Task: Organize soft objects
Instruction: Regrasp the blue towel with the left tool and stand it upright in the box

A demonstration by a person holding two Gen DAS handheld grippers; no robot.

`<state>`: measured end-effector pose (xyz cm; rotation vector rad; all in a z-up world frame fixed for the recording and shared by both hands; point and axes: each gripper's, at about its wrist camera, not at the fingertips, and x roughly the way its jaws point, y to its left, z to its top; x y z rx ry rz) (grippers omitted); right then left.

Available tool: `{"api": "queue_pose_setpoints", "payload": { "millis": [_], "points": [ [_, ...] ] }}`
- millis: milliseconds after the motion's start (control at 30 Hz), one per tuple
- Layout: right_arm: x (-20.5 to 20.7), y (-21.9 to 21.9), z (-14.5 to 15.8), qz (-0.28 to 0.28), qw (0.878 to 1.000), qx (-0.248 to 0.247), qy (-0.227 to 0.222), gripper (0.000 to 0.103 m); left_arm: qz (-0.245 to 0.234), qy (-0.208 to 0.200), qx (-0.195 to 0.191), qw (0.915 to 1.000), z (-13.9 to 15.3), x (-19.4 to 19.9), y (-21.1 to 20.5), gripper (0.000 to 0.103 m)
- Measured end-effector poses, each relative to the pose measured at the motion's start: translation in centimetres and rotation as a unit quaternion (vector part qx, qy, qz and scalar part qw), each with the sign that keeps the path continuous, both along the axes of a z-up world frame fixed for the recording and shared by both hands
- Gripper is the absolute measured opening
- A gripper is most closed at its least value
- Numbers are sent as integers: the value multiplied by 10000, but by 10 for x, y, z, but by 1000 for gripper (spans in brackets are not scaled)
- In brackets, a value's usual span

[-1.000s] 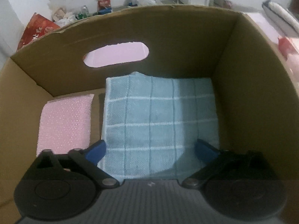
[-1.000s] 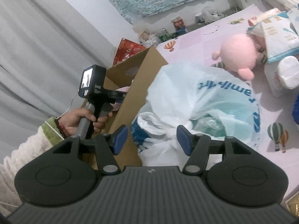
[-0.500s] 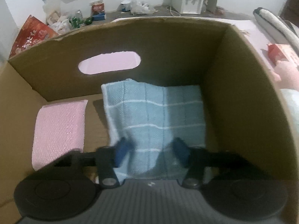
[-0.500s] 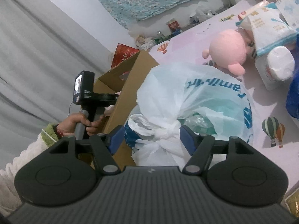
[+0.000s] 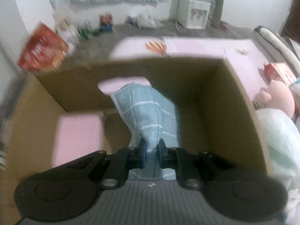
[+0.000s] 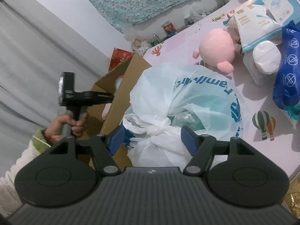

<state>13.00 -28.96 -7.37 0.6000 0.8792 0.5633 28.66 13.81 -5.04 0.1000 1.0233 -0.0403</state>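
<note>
Inside the cardboard box [image 5: 234, 103], my left gripper [image 5: 151, 150] is shut on the blue checked towel [image 5: 148, 112]. The towel is pinched near its front edge and pulled up into a peak above the box floor. To its left a pink cloth [image 5: 78, 135] lies flat on the floor of the box. My right gripper [image 6: 152, 138] stands open beside the box [image 6: 120, 97]. Its pads flank the knotted top of a white plastic bag [image 6: 187, 97] without pressing on it. A person's hand [image 6: 73, 123] holds the left tool over the box.
On the pink sheet beyond the bag lie a pink plush toy [image 6: 217, 50], tissue packs [image 6: 256, 18], a white wrapped roll [image 6: 264, 60] and a blue bag [image 6: 288, 75]. A grey curtain hangs at the left. Clutter lines the far wall.
My left gripper went from wide open over the flat towel to shut on it, and rose, lifting the towel into a peak. The right gripper's fingers spread slightly around the bag knot.
</note>
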Motion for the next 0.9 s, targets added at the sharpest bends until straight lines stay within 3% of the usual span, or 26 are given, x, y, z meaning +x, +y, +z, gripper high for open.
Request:
{"api": "queue_pose_setpoints", "payload": {
  "millis": [133, 233, 367, 467, 533, 600, 700, 800, 900],
  "points": [
    [1, -1, -3, -14, 10000, 53, 21, 67, -3, -496, 788, 9957, 33, -11, -1, 13],
    [2, 0, -6, -11, 10000, 75, 59, 67, -13, -685, 1420, 9875, 41, -15, -7, 13],
    [2, -1, -7, -1, 9999, 83, 97, 68, -231, -701, 2459, 9665, 17, -13, -34, 13],
    [3, -2, -7, -15, 9999, 68, 118, 69, -401, -489, 2766, 9589, -15, -5, -47, 13],
    [4, -4, -7, -29, 9999, 73, 140, 69, -481, -316, 2506, 9664, -30, -2, -48, 13],
    [5, -6, -7, -55, 9998, 75, 163, 70, -441, -238, 1991, 9787, -34, 3, -43, 13],
    [5, -8, -9, -78, 9997, 86, 200, 70, -151, -106, 854, 9962, -32, 13, -21, 14],
    [5, -8, -12, -80, 9995, 145, 250, 71, 169, 62, 60, 9998, -33, 22, 3, 15],
    [6, -7, -15, -61, 9994, 192, 282, 71, 414, 123, -293, 9986, -37, 28, 18, 19]
  ]
}}
